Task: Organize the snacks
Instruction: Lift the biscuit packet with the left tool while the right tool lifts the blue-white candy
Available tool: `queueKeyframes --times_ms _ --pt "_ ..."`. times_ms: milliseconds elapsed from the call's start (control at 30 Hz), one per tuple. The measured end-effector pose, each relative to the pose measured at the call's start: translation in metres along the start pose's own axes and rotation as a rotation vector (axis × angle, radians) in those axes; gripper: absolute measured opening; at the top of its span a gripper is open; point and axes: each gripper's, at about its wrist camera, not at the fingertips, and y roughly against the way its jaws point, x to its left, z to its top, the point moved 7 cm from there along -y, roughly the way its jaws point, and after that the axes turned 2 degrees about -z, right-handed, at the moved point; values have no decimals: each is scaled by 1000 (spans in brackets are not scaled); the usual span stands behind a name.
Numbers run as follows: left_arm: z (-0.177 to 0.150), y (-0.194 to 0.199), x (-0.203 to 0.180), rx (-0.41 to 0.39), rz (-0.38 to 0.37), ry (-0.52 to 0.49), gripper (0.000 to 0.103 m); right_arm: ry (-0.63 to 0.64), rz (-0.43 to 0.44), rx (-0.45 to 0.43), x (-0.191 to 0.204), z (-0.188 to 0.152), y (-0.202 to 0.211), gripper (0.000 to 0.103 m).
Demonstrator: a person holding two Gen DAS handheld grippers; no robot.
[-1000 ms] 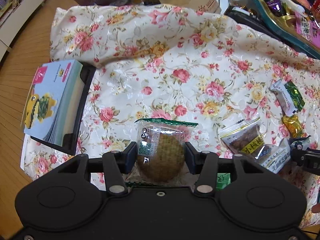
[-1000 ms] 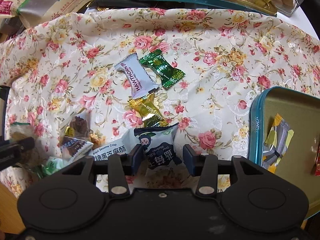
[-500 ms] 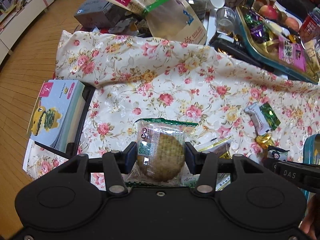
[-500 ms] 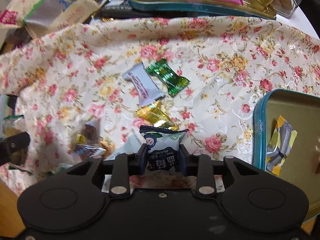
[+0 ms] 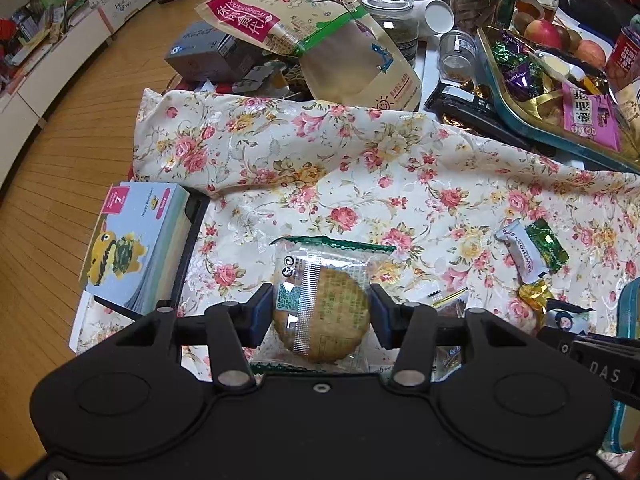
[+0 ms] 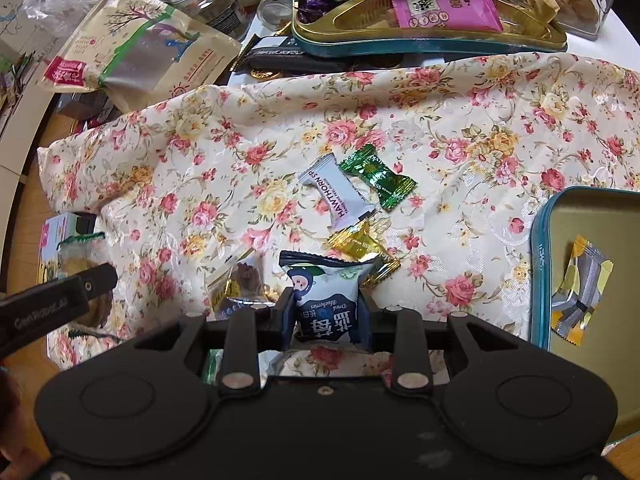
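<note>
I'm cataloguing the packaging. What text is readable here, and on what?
"HAWTHORN": white candy wrapper.
"Dried Blueberries": blue packet in right gripper.
"XIUXIANSHIDAI": large beige pouch.
"Happy Birthday": card box.
Cookie packet in left gripper: print too small.

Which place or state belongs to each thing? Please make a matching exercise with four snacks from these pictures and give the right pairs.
Things:
1. round biscuit packet
2. dried blueberry packet
3. white hawthorn candy
4. yellow and silver candy

Places or states:
A. lies inside the teal tin
B. clamped in the left gripper
C. lies on the floral cloth, touching the green candy
D. clamped in the right gripper

Pairs: 1-B, 2-D, 3-C, 4-A
</note>
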Motion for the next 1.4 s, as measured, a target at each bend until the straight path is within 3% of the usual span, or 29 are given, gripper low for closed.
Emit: queueKeyframes --times_ms 400,733,1400 --pt "-2 5 1 -31 27 -30 56 13 13 -18 3 0 8 33" --pt "-1 30 -13 -94 -5 -71 56 -20 14 -77 -6 9 26 33" --pt "-7 43 -67 -97 -64 -152 56 -88 -9 -136 -39 14 49 33"
